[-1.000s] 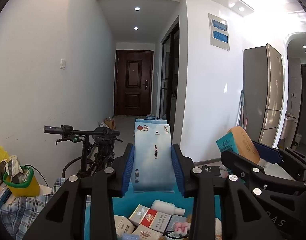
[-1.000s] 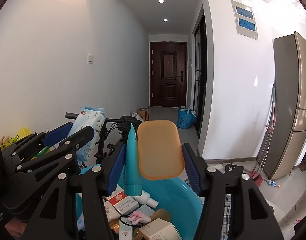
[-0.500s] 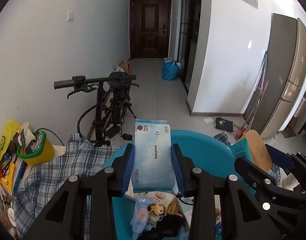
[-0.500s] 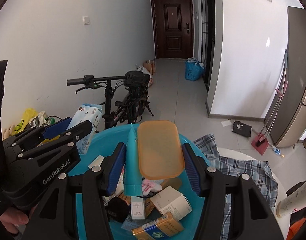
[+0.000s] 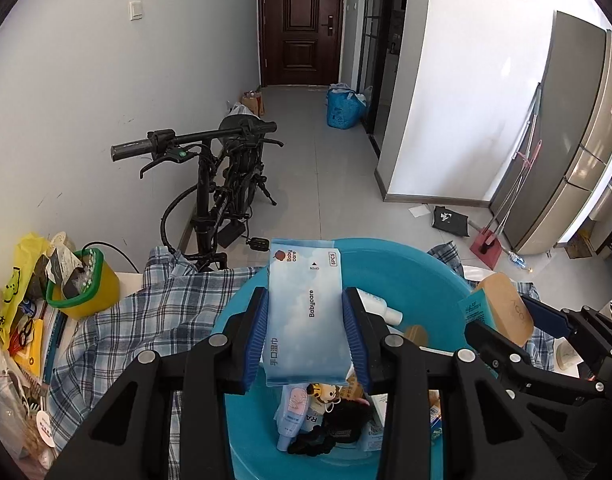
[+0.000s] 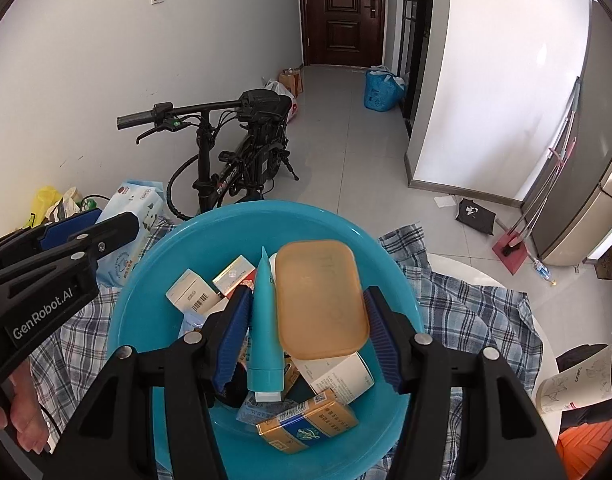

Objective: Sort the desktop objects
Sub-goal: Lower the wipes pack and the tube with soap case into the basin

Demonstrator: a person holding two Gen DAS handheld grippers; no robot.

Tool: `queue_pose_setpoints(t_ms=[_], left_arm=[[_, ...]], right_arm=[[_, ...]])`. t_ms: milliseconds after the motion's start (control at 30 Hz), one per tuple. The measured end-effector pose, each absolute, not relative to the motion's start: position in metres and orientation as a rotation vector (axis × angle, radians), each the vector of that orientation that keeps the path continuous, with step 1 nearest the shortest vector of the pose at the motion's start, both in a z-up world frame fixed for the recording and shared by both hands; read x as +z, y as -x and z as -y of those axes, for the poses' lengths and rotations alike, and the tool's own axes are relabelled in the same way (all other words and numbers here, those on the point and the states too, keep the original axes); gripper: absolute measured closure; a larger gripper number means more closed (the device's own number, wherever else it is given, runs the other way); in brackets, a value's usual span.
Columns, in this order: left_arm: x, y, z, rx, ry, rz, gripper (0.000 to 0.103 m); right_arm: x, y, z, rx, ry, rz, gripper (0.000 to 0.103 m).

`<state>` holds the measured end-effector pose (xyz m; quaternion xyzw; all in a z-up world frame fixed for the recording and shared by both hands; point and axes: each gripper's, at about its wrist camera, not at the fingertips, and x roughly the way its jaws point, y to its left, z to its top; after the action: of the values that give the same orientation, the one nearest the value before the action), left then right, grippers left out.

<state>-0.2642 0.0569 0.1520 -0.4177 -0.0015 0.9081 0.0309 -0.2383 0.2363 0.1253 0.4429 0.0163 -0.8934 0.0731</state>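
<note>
A: What was held by the left gripper [image 5: 304,334]?

B: A pale blue wet-wipe pack [image 5: 304,316] was clamped between its blue pads, which were pressed against the pack's long sides. The pack was carried above the near-left part of the blue basin [image 5: 410,268], well clear of the items below.

A: And by the right gripper [image 6: 308,330]?

B: Two items were gripped side by side: a teal tube [image 6: 264,328], cap toward the camera, and an orange soap case [image 6: 320,300]. One pad was set against the tube, the other against the case. Both were held over the middle of the basin [image 6: 145,280].

A: What was contained in the basin?

B: Small cartons, a gold and blue box [image 6: 306,426] near the front rim, and a black hair tie [image 5: 318,436] were seen. The basin was carried on a checked cloth [image 6: 474,312] spread over the table
</note>
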Motion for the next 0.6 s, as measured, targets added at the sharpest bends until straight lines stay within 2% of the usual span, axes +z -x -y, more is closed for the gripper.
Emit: queue_pose_setpoints(t_ms=[200, 600], left_arm=[[0.124, 0.271, -0.053, 2.755, 1.363, 0.055, 0.064], [0.038, 0.274, -0.061, 2.626, 1.562, 0.057, 0.064]], right_arm=[[0.109, 0.242, -0.237, -2.665, -1.374, -0.034, 0.047], [0.037, 0.251, -0.235, -2.571, -1.544, -0.011, 0.047]])
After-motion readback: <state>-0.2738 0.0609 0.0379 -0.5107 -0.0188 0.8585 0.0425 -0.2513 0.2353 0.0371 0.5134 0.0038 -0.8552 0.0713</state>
